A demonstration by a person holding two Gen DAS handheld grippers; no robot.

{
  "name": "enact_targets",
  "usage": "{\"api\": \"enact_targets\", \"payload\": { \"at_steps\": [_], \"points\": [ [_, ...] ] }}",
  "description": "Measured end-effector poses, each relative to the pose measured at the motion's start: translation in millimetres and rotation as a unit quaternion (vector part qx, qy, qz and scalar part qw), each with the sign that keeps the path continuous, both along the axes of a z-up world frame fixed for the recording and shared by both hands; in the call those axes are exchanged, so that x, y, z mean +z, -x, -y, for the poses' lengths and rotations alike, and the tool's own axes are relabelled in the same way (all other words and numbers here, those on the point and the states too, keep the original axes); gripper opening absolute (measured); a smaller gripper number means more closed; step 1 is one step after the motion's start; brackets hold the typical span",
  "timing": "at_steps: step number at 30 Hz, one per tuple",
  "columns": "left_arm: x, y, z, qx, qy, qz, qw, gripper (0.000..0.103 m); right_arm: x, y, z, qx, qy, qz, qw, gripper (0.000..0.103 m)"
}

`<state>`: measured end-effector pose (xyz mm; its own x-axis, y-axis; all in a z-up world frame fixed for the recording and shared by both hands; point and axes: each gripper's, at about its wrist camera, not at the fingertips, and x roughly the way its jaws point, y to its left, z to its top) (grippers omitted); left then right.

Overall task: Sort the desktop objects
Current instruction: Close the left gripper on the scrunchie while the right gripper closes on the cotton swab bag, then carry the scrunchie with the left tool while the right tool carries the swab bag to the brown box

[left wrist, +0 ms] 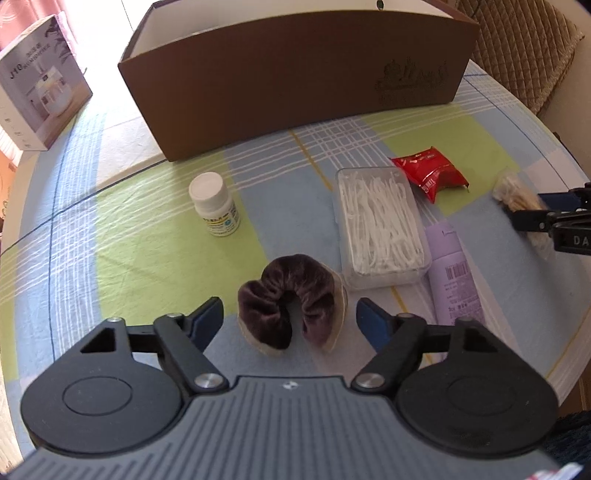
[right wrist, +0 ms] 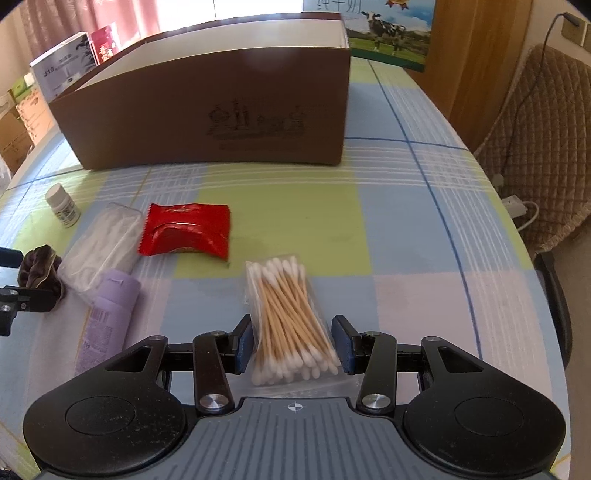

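A dark brown velvet scrunchie [left wrist: 291,301] lies on the checked tablecloth between the fingers of my open left gripper [left wrist: 290,321]; the pads do not touch it. A clear bag of cotton swabs [right wrist: 288,321] lies between the fingers of my open right gripper [right wrist: 293,345], the pads close on each side. A white pill bottle [left wrist: 214,203], a clear box of floss picks [left wrist: 380,225], a red packet [left wrist: 430,173] and a lilac tube [left wrist: 452,273] lie on the cloth. A large brown open box [left wrist: 295,85] stands behind them.
A white product carton [left wrist: 40,85] stands at the far left of the table. A quilted chair [right wrist: 543,155] stands off the right edge, with a cable and power strip [right wrist: 515,206] beside it. A milk carton with a cow picture [right wrist: 388,29] stands behind the brown box.
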<state>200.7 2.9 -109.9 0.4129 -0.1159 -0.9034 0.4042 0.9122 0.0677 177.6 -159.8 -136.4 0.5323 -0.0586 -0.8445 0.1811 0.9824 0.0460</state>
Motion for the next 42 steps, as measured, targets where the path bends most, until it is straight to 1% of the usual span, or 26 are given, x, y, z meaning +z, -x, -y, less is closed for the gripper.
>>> {"api": "enact_targets", "payload": {
  "at_steps": [3,4,5,7,9,10,13,15,17,19,20,21,25,29,32,36,42],
  "points": [
    [-3.1,-2.8,1.4,-0.007,-0.003,0.0,1.0,0.072,0.3,-0.3,-0.3,0.0,0.002,-0.001,1.0,0.042],
    [-4.1,-3.5,1.9,-0.01,-0.004,-0.001,0.9999,0.066,0.3,-0.6,-0.4,0.001,0.003,-0.001,1.0,0.042],
    [-5.3,-4.1,2.3,-0.013,-0.003,-0.003,0.9999,0.063,-0.1,-0.7,-0.8,0.001,0.004,0.0,1.0,0.042],
    [-6.3,-5.1,2.2,-0.015,0.006,-0.008,0.9998,0.058,-0.1,-0.1,-0.5,0.002,0.004,0.0,1.0,0.042],
    [-6.8,-5.0,3.7,-0.019,0.006,-0.008,0.9998,0.053,-0.3,-0.2,-0.5,0.002,0.005,0.0,1.0,0.042],
    [-6.5,-4.9,5.2,-0.021,0.006,-0.008,0.9997,0.047,-0.2,-0.2,-0.6,0.003,0.005,-0.001,1.0,0.042],
    [-5.7,-3.7,7.4,-0.026,0.004,-0.006,0.9996,0.036,-0.5,-0.8,-0.7,0.005,0.006,-0.001,1.0,0.042],
    [-4.7,-2.5,8.6,-0.028,0.001,-0.004,0.9996,0.033,-0.7,-0.5,-0.9,0.01,0.008,-0.001,1.0,0.042],
    [-3.5,-1.3,9.5,-0.028,-0.005,0.001,0.9996,0.026,-1.0,-0.2,-1.1,0.014,0.009,-0.001,1.0,0.042],
    [-2.6,-0.8,10.1,-0.029,-0.014,0.006,0.9995,0.024,-1.0,0.1,-1.8,0.019,0.01,-0.002,1.0,0.041],
    [-2.0,-0.2,9.5,-0.028,-0.015,0.007,0.9995,0.021,-1.0,0.1,-2.4,0.024,0.011,-0.002,1.0,0.038],
    [-1.1,0.5,8.1,-0.026,-0.015,0.008,0.9995,0.021,-0.7,0.1,-2.9,0.028,0.01,-0.002,1.0,0.035],
    [3.8,3.7,-1.0,-0.007,-0.018,0.015,0.9997,0.019,0.3,0.2,-4.4,0.035,0.008,-0.001,0.999,0.03],
    [13.6,6.8,-13.2,0.015,-0.01,0.022,0.9996,0.018,4.7,0.2,-5.4,0.041,0.002,-0.005,0.999,0.026],
    [25.6,8.9,-21.0,0.027,0.006,0.031,0.9991,0.018,11.3,0.2,-8.6,0.046,0.002,-0.005,0.999,0.025],
    [44.9,10.1,-27.2,0.037,0.026,0.05,0.9977,0.018,23.9,-2.4,-13.3,0.053,0.0,0.007,0.999,0.025],
    [70.8,9.9,-21.6,0.034,0.053,0.075,0.9952,0.018,49.2,-5.9,-19.9,0.065,-0.007,0.037,0.997,0.025]
  ]
}}
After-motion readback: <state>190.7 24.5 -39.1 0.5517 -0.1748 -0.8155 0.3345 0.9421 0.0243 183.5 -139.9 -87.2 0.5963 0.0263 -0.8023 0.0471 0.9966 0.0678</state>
